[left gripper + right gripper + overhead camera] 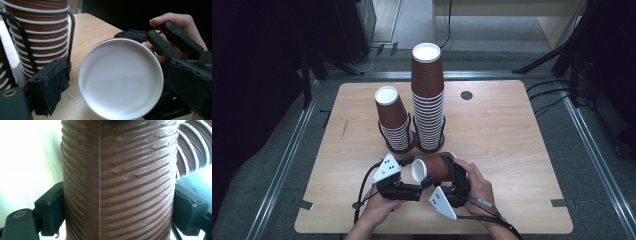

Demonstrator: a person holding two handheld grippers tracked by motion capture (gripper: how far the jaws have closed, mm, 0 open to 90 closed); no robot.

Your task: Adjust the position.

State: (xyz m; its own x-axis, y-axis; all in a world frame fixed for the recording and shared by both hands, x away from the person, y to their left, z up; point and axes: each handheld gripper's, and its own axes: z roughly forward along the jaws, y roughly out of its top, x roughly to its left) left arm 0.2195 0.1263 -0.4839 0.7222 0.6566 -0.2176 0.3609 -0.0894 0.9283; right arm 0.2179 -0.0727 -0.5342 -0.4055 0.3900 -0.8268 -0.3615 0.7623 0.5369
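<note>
The right claw (451, 172) pinches a brown ribbed paper cup (435, 167) across its body, one black pad pressed against each side of the wall, as the right claw's own view shows close up. The cup lies on its side above the surface (512, 150), its white open mouth turned toward the left claw (428, 182).

The left claw sits just beside that mouth. Its jaws are spread, one on either side of the white rim (120, 78); one pad (53, 83) stands clear of the rim, the other lies close beside it, and I cannot tell whether it touches.

Just beyond both claws, farther from the person, two stacks of the same brown cups stand in a black wire holder (412, 142). The shorter stack (393, 120) leans to one side and stands beyond the left claw. The taller stack (428, 95) stands upright beside it, closer to the right claw.
</note>
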